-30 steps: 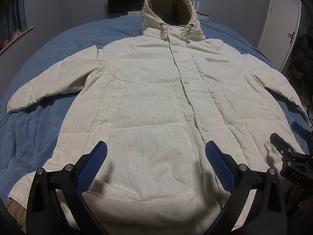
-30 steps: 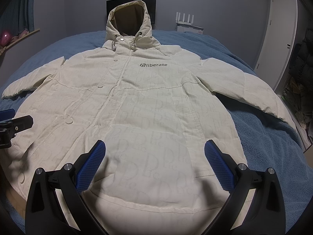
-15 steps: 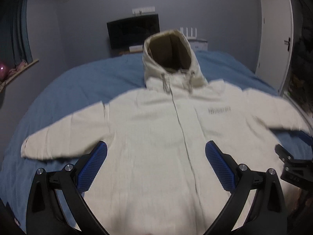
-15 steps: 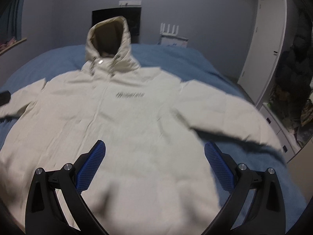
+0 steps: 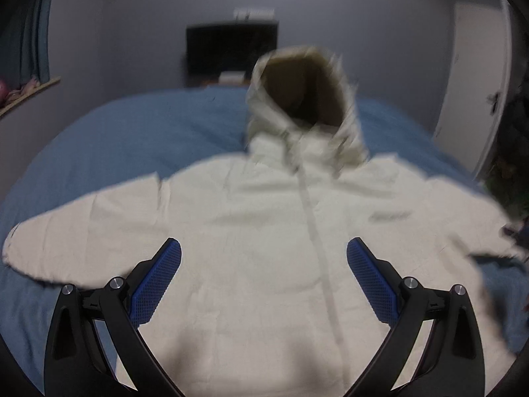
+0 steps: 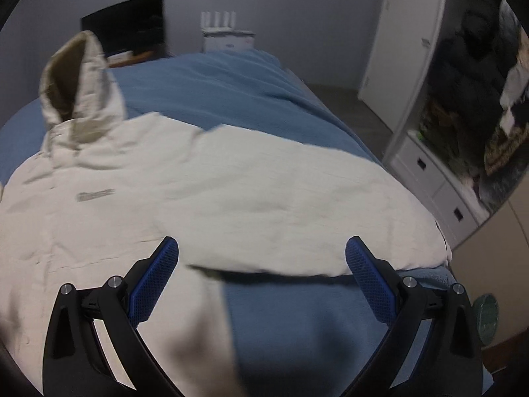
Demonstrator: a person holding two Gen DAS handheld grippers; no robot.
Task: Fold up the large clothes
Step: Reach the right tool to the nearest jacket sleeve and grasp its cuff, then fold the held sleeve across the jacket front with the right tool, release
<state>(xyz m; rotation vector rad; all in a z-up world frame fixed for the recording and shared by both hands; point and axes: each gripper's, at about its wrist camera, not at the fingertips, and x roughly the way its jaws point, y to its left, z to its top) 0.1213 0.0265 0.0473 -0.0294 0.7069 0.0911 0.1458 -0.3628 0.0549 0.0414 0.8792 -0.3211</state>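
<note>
A cream hooded coat lies face up and spread flat on a blue bed, hood at the far end, both sleeves out to the sides. My left gripper hovers open over the coat's chest, left of the button strip, nothing between its blue pads. In the right wrist view the coat fills the left, and its right sleeve stretches toward the bed's edge. My right gripper is open above that sleeve's lower edge, holding nothing. Both views are motion-blurred.
A dark TV stands against the far wall behind the bed. To the right are a white door and a wardrobe with drawers and hanging clothes. A window sill is at the left.
Both grippers have moved forward from the coat's hem toward its upper part. The right gripper has also swung right, toward the right sleeve. Both stay open.
</note>
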